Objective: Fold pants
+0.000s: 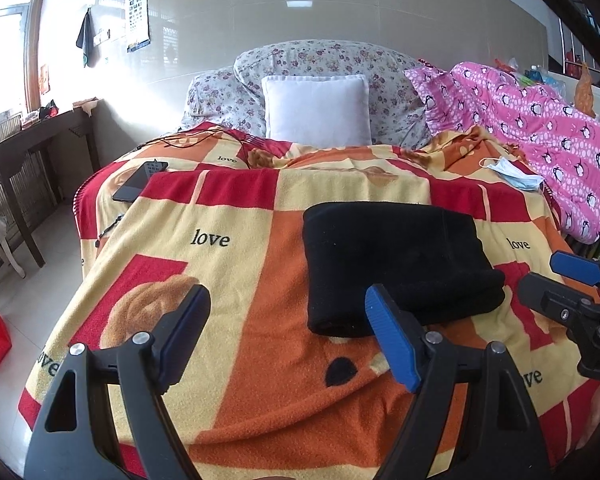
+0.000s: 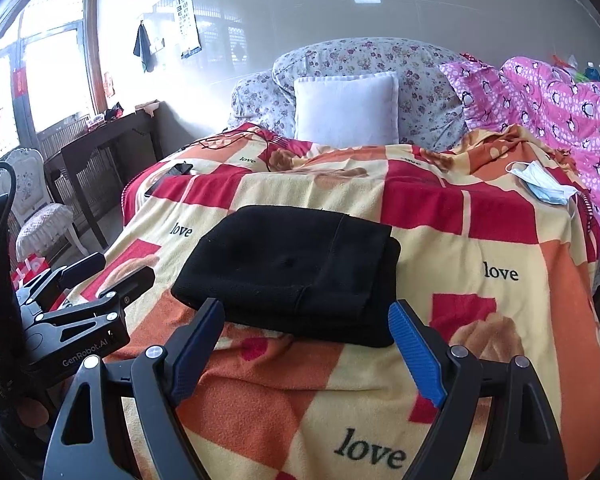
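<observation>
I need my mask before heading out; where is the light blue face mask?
The light blue face mask lies at the far right of the patterned bed blanket, beside the pink penguin quilt, beyond the folded black pants.

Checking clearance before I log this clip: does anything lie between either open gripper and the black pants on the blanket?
Nothing visible does. The pants lie folded just ahead of the right gripper, with only bare blanket between. The left gripper is equally unobstructed.
</observation>
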Available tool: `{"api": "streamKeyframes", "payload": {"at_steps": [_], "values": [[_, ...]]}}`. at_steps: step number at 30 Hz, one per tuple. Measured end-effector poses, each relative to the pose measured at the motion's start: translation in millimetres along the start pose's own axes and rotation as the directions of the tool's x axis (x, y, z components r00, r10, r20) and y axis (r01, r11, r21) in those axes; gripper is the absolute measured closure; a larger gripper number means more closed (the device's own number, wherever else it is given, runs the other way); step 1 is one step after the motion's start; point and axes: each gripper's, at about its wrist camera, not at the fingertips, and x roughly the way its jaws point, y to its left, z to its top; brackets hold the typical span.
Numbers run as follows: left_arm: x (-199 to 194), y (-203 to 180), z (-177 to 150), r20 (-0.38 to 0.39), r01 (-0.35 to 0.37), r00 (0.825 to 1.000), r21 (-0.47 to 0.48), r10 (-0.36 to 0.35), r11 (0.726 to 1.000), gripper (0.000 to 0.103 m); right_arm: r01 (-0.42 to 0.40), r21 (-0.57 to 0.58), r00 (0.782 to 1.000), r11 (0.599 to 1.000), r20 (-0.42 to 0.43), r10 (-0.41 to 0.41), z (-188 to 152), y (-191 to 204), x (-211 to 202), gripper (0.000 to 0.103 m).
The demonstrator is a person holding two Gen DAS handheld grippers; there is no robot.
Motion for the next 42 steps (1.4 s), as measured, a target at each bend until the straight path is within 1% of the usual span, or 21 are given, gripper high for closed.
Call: {"api": "streamKeyframes", "payload": {"at_steps": [16,42], "values": [[2.5,-0.2,-2.5,-0.006,-0.001,1.000,0.005,0.001,1.000,0.023,-0.017,0.011,1.000,1.000,-0.019,0.017,-2.9,-2.9,7.2,0.017],[13.1,-2.4,-8.3,-0.033,-0.008,0.999,0.014,0.009,1.000,0.022,-0.020,-0.001,0.997,1.000,-0.070,0.020,-6.4,-2.0,23.0,0.017]]}}
